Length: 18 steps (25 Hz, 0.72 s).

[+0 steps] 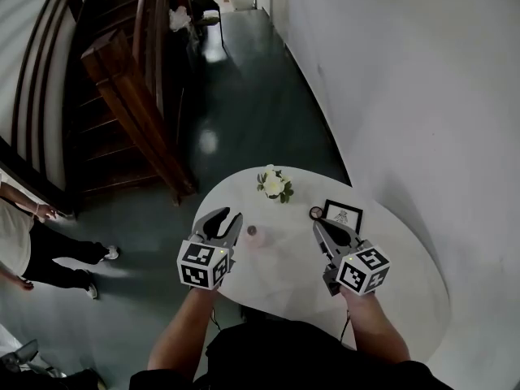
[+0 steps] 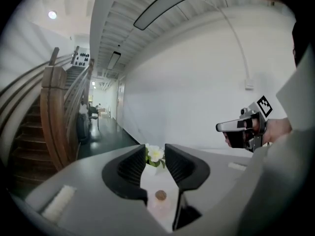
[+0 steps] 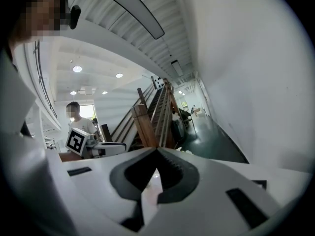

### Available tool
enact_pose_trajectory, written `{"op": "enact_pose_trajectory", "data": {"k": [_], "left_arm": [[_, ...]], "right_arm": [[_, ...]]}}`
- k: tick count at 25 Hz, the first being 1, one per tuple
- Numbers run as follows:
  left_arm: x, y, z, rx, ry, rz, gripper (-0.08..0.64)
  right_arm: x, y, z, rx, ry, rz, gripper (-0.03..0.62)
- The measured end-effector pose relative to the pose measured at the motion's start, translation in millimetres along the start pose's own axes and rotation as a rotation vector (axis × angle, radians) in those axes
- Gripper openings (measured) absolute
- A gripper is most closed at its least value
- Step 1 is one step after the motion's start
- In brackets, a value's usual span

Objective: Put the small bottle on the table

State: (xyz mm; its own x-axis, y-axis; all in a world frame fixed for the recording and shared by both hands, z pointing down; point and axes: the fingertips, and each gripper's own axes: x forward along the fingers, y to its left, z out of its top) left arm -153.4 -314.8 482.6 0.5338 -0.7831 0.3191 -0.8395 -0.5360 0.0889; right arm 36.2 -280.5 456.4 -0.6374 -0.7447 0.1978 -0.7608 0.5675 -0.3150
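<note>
Bottle (image 1: 252, 232) upright on worktop (image 1: 398, 258), free, just beside left hand-held gripper (image 1: 228, 216), jaws spread. Empty right hand-held gripper (image 1: 318, 225) pressed together, near frame (image 1: 342, 214).

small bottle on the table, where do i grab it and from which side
Probably best to grip the small bottle across its round body, just below the brown cap, coming in from the side of the left gripper. It stands upright with bare table around it, and that gripper's open jaws frame it.
</note>
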Motion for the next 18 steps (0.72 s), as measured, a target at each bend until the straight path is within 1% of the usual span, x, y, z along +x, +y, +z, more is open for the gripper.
{"op": "enact_pose_trajectory", "data": {"k": [4,8,10,12,18], "left_arm": [[-15.8,5.4,35.8,0.017,-0.085,0.024,0.107],[-26.0,12.5,58.8,0.019,-0.137,0.050,0.080],[-30.8,15.6,64.5,0.020,-0.156,0.070,0.070],[-36.3,17.6,68.1,0.020,-0.179,0.091,0.044],[-39.1,20.6,68.2,0.013,-0.189,0.105,0.037]], "right_arm": [[-4.2,9.7,30.8,-0.068,-0.056,0.015,0.000],[-5.2,18.4,52.7,-0.109,-0.097,0.031,0.000],[-5.9,20.1,57.6,-0.116,-0.112,0.026,-0.001],[-8.3,21.6,60.5,-0.127,-0.127,0.017,-0.001],[-10.4,28.0,61.7,-0.174,-0.132,0.016,0.000]]}}
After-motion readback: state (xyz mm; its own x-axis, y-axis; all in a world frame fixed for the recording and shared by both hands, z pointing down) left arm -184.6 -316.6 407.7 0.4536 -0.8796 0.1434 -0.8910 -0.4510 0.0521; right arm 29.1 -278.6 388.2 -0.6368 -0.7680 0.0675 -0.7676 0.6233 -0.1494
